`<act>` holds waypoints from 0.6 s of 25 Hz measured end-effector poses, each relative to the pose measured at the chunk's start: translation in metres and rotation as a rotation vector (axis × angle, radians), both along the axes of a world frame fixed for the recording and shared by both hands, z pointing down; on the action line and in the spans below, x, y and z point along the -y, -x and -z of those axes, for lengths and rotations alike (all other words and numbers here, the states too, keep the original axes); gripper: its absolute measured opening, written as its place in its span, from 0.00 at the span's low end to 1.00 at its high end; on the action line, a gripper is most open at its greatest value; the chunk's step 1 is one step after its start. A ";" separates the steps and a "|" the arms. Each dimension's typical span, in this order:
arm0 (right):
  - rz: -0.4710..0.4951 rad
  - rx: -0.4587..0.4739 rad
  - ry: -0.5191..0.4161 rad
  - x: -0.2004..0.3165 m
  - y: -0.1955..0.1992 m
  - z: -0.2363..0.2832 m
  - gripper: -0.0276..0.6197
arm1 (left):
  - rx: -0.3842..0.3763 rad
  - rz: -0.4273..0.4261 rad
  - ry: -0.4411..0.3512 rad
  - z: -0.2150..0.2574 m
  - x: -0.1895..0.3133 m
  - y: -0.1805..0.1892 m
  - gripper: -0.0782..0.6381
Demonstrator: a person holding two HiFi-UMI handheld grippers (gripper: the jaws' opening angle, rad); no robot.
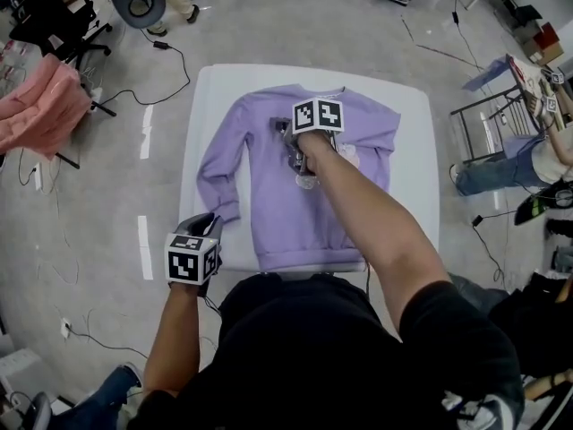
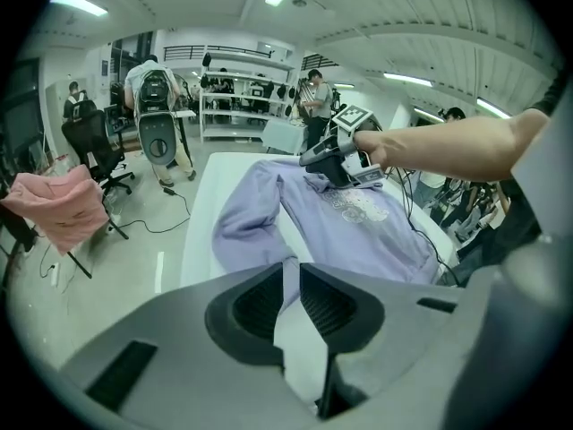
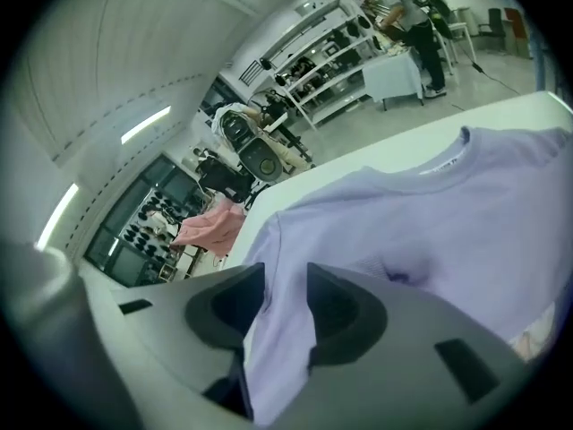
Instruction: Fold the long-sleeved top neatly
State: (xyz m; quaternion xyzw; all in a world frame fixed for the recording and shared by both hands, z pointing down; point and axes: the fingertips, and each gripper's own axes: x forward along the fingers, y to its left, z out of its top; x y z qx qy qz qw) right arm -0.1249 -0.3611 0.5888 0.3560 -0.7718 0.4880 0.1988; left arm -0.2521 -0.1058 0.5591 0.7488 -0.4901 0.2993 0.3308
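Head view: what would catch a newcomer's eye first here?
A lilac long-sleeved top lies spread flat, front up, on a white table in the middle of the picture. The right tongs hang open over its chest, and the left tongs are open at the table's near left corner, beside a sleeve cuff. A pink garment hangs at the far left.
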 end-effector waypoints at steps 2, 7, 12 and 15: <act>0.038 -0.011 -0.039 0.001 -0.004 0.008 0.25 | -0.002 0.007 -0.007 -0.001 0.005 0.003 0.19; 0.050 -0.013 -0.101 -0.001 -0.037 0.031 0.11 | 0.000 0.003 -0.020 0.000 0.016 0.001 0.19; 0.045 -0.056 -0.203 -0.020 -0.070 0.056 0.05 | 0.000 -0.030 -0.049 0.004 0.021 -0.005 0.19; 0.056 -0.072 -0.272 -0.046 -0.085 0.077 0.05 | -0.005 -0.059 -0.066 0.009 0.019 -0.011 0.19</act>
